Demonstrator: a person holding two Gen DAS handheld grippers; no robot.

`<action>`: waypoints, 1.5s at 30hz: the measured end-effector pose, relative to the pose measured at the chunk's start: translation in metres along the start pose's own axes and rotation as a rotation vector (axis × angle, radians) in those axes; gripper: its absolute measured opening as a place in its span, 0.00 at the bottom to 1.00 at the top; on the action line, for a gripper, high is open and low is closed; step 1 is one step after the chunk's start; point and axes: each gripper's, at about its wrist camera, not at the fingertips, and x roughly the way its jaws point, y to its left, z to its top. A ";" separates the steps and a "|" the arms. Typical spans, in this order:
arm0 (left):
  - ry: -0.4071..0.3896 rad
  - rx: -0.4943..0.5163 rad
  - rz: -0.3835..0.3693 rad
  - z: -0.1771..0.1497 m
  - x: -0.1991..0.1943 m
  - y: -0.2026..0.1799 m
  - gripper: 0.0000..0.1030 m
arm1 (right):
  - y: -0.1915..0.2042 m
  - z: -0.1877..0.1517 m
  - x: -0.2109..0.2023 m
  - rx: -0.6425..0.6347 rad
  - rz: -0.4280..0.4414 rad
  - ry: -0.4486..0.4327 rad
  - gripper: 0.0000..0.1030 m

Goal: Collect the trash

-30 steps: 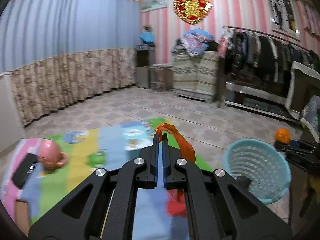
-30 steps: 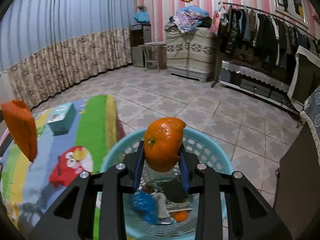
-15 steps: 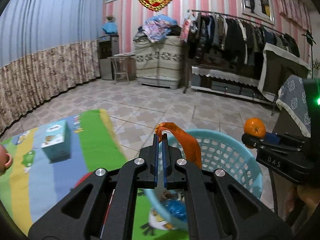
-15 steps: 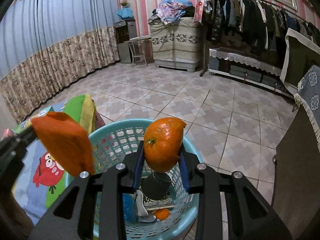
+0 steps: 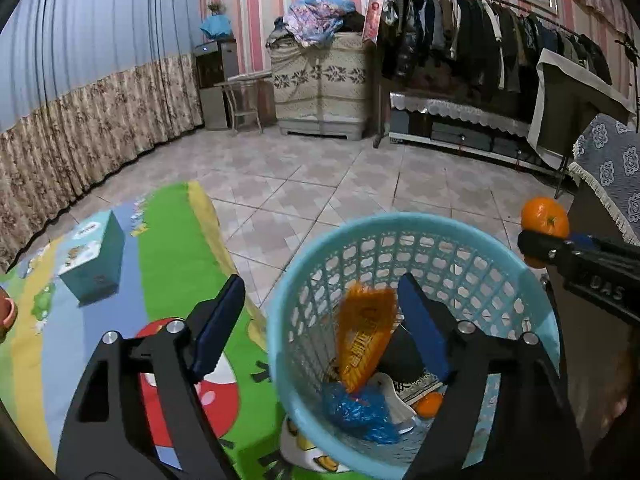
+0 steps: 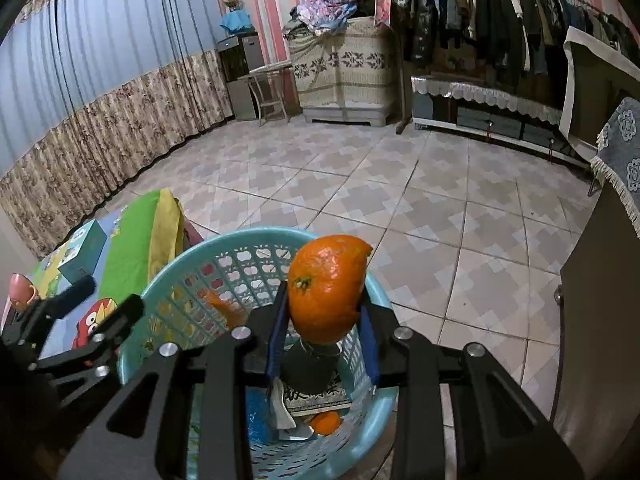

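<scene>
A light blue plastic basket [image 5: 360, 232] [image 6: 224, 248] stands on the floor beside the mat. My left gripper [image 5: 320, 312] is open over its left rim, and an orange wrapper [image 5: 362, 336] [image 6: 224, 308] is falling into it, blurred. Inside lie a blue bag [image 5: 356, 412], white paper, a dark object and a small orange piece [image 6: 326, 422]. My right gripper [image 6: 324, 344] is shut on an orange peel [image 6: 326, 286] [image 5: 544, 218] and holds it above the basket's right side.
A colourful play mat [image 5: 168, 248] lies left of the basket with a teal box [image 5: 94, 256] and a pink cup [image 6: 20, 286] on it. A dark cabinet [image 6: 600, 300] stands at the right. Tiled floor, curtains and a clothes rack lie beyond.
My left gripper has opened over the basket and let go of the orange wrapper, which now drops inside. My right gripper still holds the orange peel above the basket.
</scene>
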 end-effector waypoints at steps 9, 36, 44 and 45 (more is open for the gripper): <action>-0.024 -0.066 0.114 -0.001 -0.022 0.038 0.92 | 0.013 -0.003 0.010 -0.016 0.002 0.016 0.31; -0.075 -0.147 0.178 -0.012 -0.060 0.081 0.95 | 0.047 -0.012 0.015 -0.091 0.005 0.012 0.89; -0.100 -0.155 0.217 -0.025 -0.086 0.093 0.95 | 0.063 -0.008 0.001 -0.119 0.021 -0.042 0.96; -0.103 -0.155 0.230 -0.028 -0.090 0.096 0.95 | 0.067 -0.009 -0.002 -0.126 0.030 -0.050 0.96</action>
